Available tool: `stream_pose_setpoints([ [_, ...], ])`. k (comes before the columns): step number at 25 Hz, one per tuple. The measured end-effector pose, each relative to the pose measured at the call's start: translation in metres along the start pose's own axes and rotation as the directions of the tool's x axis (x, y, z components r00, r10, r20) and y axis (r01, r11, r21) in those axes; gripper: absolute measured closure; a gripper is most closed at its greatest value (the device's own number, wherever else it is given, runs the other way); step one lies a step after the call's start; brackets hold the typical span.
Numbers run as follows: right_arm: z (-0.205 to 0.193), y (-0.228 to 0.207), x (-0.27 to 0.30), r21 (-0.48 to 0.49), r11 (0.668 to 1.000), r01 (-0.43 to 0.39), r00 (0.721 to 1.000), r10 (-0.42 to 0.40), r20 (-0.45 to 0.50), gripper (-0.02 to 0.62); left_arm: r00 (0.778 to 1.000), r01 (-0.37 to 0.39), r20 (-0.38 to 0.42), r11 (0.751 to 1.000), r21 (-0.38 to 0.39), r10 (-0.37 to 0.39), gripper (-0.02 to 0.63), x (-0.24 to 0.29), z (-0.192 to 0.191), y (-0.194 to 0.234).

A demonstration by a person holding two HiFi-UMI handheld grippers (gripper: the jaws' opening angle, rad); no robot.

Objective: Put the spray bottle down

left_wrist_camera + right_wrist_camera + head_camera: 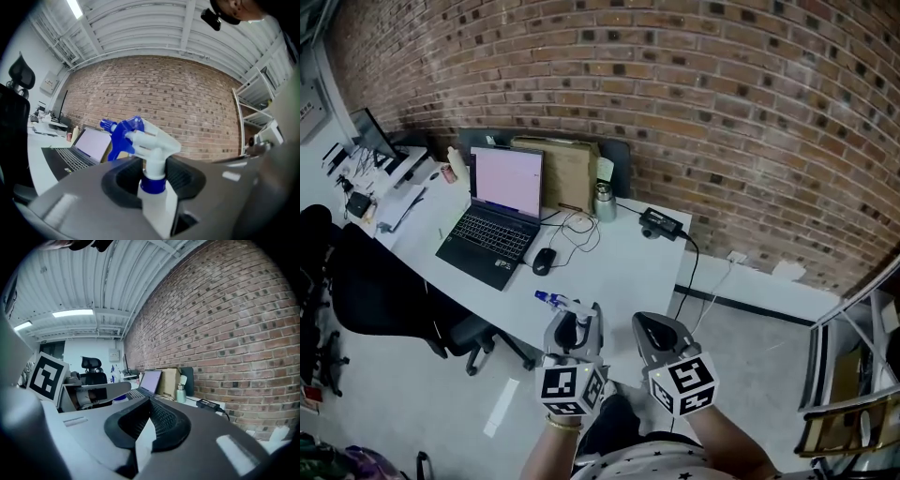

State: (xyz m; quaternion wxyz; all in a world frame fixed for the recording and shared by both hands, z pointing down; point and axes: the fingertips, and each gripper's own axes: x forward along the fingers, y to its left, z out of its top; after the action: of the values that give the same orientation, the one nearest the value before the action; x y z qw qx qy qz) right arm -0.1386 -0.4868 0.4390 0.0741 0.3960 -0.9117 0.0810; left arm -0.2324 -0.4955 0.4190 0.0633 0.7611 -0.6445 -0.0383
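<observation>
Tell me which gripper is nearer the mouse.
Left. The left gripper, shut on the spray bottle, hovers just this side of the mouse; the right gripper is beside it, farther to the right.

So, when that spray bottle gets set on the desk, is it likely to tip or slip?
Probably top-heavy: the spray bottle has a bulky trigger head jutting sideways, so it may tip. Likely rigid plastic: the left gripper clamps its neck without visible denting.

Red brick wall [694, 94] across the back, long white desk [619, 262] running along it, black office chair [375, 291] at left, pale floor [741, 375] below, metal shelving [853, 375] far right, strip lights [72, 313] glowing overhead.
</observation>
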Motion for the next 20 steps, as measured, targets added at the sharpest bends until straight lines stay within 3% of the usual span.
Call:
stream_pose_setpoints([
  [14, -0.003, -0.018, 0.041, 0.060, 0.998, 0.001, 1.000, -0.001, -0.009, 0.597, 1.000, 0.002, -0.023, 0.999, 0.045, -0.001, 0.468, 0.043, 0.001, 0.014],
  [20, -0.008, -0.018, 0.035, 0.068, 0.998, 0.003, 1.000, -0.002, -0.009, 0.597, 0.998, -0.011, -0.068, 0.998, 0.055, 0.014, 0.396, 0.042, -0.007, 0.013],
])
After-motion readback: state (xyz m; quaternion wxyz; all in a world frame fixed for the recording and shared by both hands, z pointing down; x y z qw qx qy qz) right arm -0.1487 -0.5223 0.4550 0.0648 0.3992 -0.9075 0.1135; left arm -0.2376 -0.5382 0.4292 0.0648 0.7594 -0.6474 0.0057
